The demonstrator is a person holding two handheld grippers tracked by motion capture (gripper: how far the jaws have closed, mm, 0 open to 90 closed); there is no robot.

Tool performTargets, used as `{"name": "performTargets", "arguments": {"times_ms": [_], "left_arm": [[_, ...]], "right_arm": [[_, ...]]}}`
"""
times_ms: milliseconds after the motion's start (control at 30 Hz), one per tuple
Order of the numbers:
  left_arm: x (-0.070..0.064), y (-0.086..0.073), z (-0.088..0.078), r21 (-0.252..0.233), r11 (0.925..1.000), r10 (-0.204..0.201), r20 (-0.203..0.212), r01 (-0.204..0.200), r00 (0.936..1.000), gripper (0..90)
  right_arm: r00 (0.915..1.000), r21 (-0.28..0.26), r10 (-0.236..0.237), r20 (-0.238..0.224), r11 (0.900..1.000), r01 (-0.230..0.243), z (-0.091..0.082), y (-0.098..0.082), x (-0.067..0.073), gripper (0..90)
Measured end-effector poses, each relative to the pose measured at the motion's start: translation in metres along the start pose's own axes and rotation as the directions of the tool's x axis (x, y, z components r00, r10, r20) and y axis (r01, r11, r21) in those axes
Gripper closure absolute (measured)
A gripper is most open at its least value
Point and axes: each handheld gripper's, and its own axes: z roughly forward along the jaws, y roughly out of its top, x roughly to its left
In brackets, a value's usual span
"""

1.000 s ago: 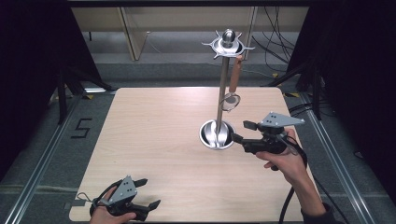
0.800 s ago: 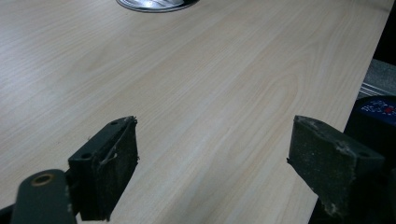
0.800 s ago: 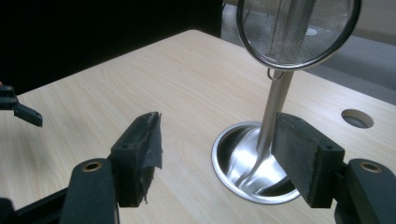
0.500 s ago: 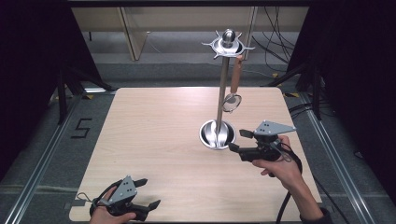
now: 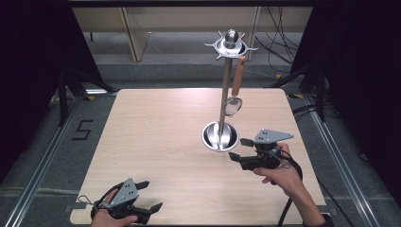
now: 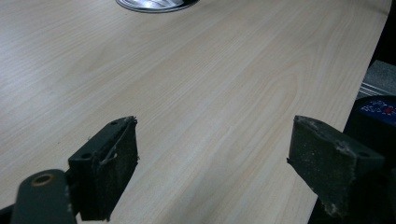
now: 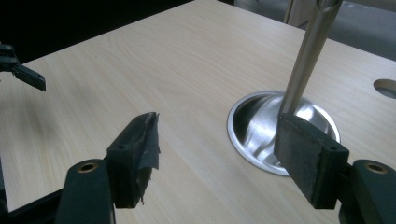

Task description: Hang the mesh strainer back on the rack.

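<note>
A pale wooden table stands on grey floor in a dark room, with a "5" mark on the floor at its left, metal rails along both sides and cables beyond its far right corner. A steel stand rises from a round dish base right of the table's middle; a spoon with a brown handle hangs from its top ring. The right claw is held just beside the base, on its near right, jaws wide apart and empty, pointing left. In the right gripper view the base lies just ahead, between the jaws. The left claw rests at the near left edge, open and empty, well apart from the stand.
</note>
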Motion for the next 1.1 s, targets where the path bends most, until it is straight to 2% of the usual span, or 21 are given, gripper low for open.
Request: {"name": "performTargets", "arguments": {"times_ms": [33, 133, 167, 200, 367, 433, 467, 500, 533, 600, 633, 700, 767, 800, 867, 900, 967, 1000, 1033, 1067, 1100], "left_arm": [[0.0, 0.0, 0.0, -0.001, 1.0, -0.001, -0.001, 0.001, 1.0, 15.3], [0.0, 0.0, 0.0, -0.002, 1.0, 0.0, -0.002, 0.0, 1.0, 15.3], [0.0, 0.0, 0.0, -0.001, 1.0, -0.002, 0.0, 0.002, 1.0, 15.3], [0.0, 0.0, 0.0, 0.002, 1.0, 0.0, 0.002, 0.0, 1.0, 15.3], [0.0, 0.0, 0.0, 0.0, 1.0, 0.0, 0.0, 0.0, 1.0, 15.3], [0.0, 0.0, 0.0, -0.003, 1.0, 0.0, -0.002, 0.0, 1.0, 15.3], [0.0, 0.0, 0.0, -0.003, 1.0, -0.001, -0.002, 0.001, 1.0, 15.3], [0.0, 0.0, 0.0, 0.001, 1.0, -0.001, 0.002, 0.001, 1.0, 15.3], [0.0, 0.0, 0.0, 0.001, 1.0, -0.001, 0.001, 0.001, 1.0, 15.3], [0.0, 0.0, 0.0, 0.002, 1.0, 0.0, 0.002, 0.0, 1.0, 15.3], [0.0, 0.0, 0.0, -0.001, 1.0, -0.001, -0.002, 0.001, 1.0, 15.3], [0.0, 0.0, 0.0, -0.002, 1.0, -0.002, -0.002, 0.002, 1.0, 15.3], [0.0, 0.0, 0.0, 0.003, 1.0, 0.0, 0.001, 0.0, 1.0, 15.3], [0.0, 0.0, 0.0, 0.003, 1.0, -0.001, 0.001, 0.001, 1.0, 15.3], [0.0, 0.0, 0.0, 0.004, 1.0, -0.001, 0.001, 0.001, 1.0, 15.3], [0.0, 0.0, 0.0, 0.004, 1.0, -0.001, 0.0, 0.001, 1.0, 15.3], [-0.001, -0.001, 0.001, 0.003, 0.9996, -0.027, -0.001, 0.027, 0.9996, 15.3], [-0.001, -0.001, 0.001, -0.001, 0.9995, -0.032, 0.0, 0.032, 0.9995, 15.3], [-0.002, -0.001, 0.001, -0.006, 0.9993, -0.038, 0.0, 0.038, 0.9993, 15.3], [-0.002, -0.001, 0.001, -0.006, 0.9992, -0.038, 0.0, 0.038, 0.9993, 15.3], [-0.002, -0.001, 0.001, -0.004, 0.9993, -0.037, 0.0, 0.037, 0.9993, 15.3]], "right_arm": [[0.9998, 0.003, 0.019, -0.001, 1.0, -0.019, 0.001, -0.002, 0.001, 31.8], [0.9999, -0.002, 0.01, 0.008, 1.0, -0.01, 0.002, -0.005, 0.0, 31.7], [0.9997, 0.012, 0.022, -0.006, 1.0, -0.022, 0.002, -0.007, 0.0, 31.7], [1.0, 0.007, 0.006, 0.005, 1.0, -0.006, 0.003, -0.008, -0.001, 31.7], [0.9985, 0.016, 0.05, -0.024, 0.999, -0.05, 0.005, -0.014, 0.004, 31.6], [0.9997, 0.012, 0.016, -0.019, 1.0, -0.016, 0.006, -0.016, 0.002, 31.6], [0.9984, 0.032, 0.05, -0.027, 0.998, -0.05, 0.006, -0.017, 0.005, 31.6], [0.999, 0.014, 0.028, -0.035, 1.0, -0.027, 0.008, -0.018, 0.003, 31.6], [0.9984, 0.037, 0.049, -0.03, 0.998, -0.048, 0.007, -0.019, 0.005, 31.6], [0.9987, 0.022, 0.044, -0.027, 0.999, -0.043, 0.008, -0.021, 0.006, 31.6], [0.9995, 0.026, 0.017, -0.026, 1.0, -0.016, 0.007, -0.022, 0.003, 31.6], [0.9984, 0.022, 0.048, -0.03, 0.999, -0.047, 0.007, -0.025, 0.006, 31.6], [0.9987, 0.015, 0.044, -0.025, 0.999, -0.044, 0.007, -0.028, 0.006, 31.5], [0.9986, 0.034, 0.037, -0.037, 0.999, -0.036, 0.006, -0.029, 0.005, 31.5], [0.9979, 0.037, 0.056, -0.032, 0.998, -0.054, 0.006, -0.033, 0.007, 31.5], [0.9988, 0.034, 0.041, -0.027, 0.999, -0.04, 0.007, -0.035, 0.006, 31.5], [0.9983, 0.036, 0.049, -0.033, 0.998, -0.047, 0.008, -0.039, 0.007, 31.4], [0.9977, 0.046, 0.058, -0.035, 0.997, -0.056, 0.008, -0.042, 0.008, 31.4], [0.9991, 0.045, 0.032, -0.029, 0.999, -0.031, 0.009, -0.043, 0.006, 31.4], [0.9976, 0.059, 0.059, -0.036, 0.997, -0.057, 0.009, -0.045, 0.009, 31.3], [0.9986, 0.056, 0.043, -0.029, 0.998, -0.042, 0.009, -0.047, 0.008, 31.3]]}}
